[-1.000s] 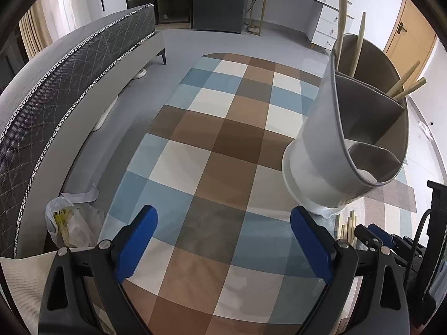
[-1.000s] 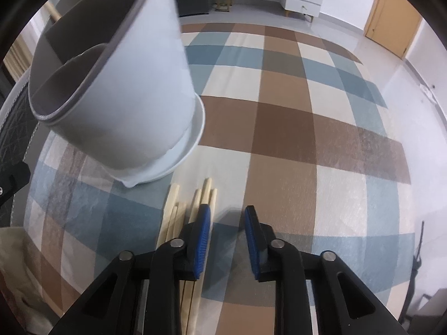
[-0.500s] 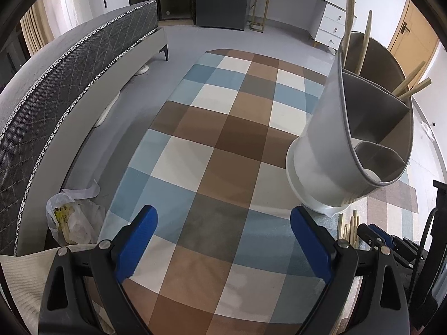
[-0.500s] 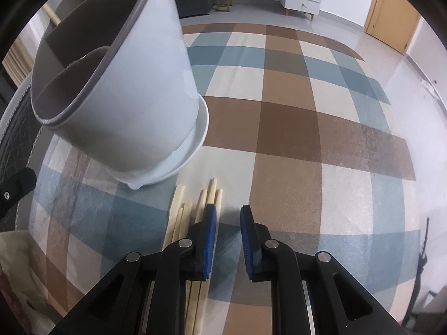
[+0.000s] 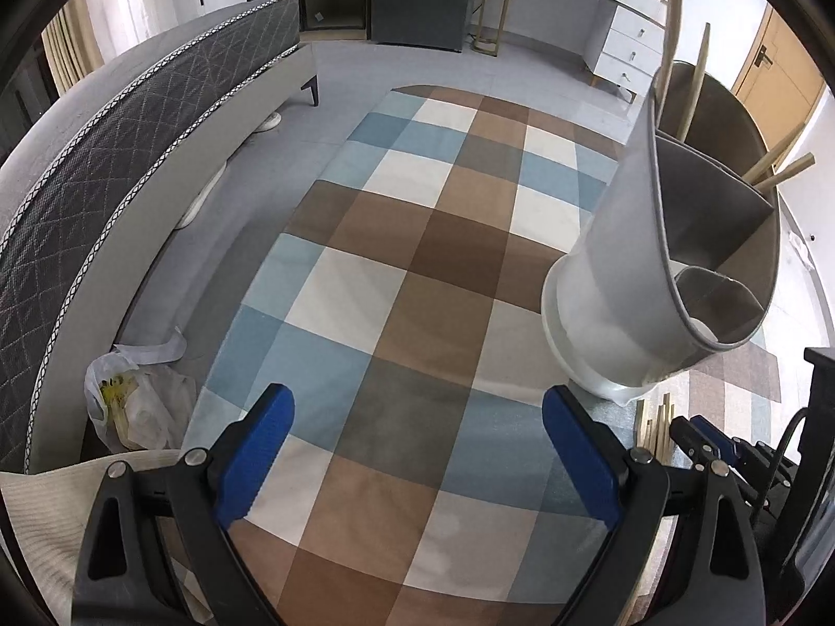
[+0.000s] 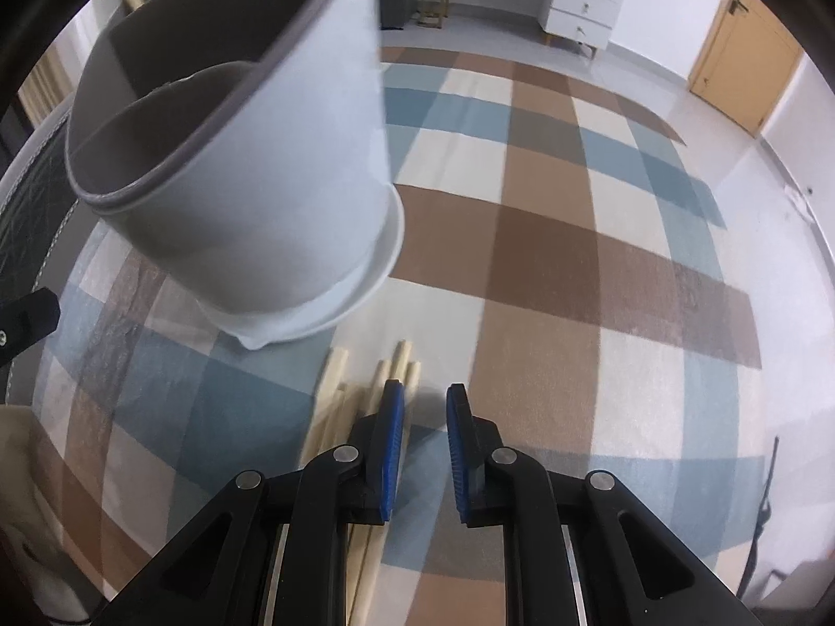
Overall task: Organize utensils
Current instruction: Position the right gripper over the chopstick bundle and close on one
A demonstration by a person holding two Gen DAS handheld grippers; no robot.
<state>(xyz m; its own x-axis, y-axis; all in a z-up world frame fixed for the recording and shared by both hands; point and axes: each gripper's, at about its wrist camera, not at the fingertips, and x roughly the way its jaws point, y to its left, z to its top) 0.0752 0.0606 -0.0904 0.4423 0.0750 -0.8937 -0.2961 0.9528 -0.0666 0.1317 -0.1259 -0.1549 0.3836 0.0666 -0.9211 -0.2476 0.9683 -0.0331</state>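
A white utensil holder (image 5: 621,287) with grey divided compartments stands on a checked rug; it also shows in the right wrist view (image 6: 261,182). Some wooden chopsticks (image 5: 694,78) stand in its far compartment. Several wooden chopsticks (image 6: 339,396) lie on the rug just in front of the holder, also seen in the left wrist view (image 5: 655,428). My right gripper (image 6: 422,401) hovers low over the rug with its jaws narrowly apart and empty, its left finger beside the rightmost chopsticks. My left gripper (image 5: 417,417) is wide open and empty, left of the holder.
A grey quilted bed (image 5: 130,156) runs along the left. A white plastic bag (image 5: 135,401) lies on the floor by it. A white dresser (image 5: 616,47) and a wooden door (image 6: 741,62) are at the far end of the room.
My right gripper has narrowed its jaws a little, then widened slightly, while edging forward over the loose chopsticks. My left gripper has barely shifted and stays wide open.
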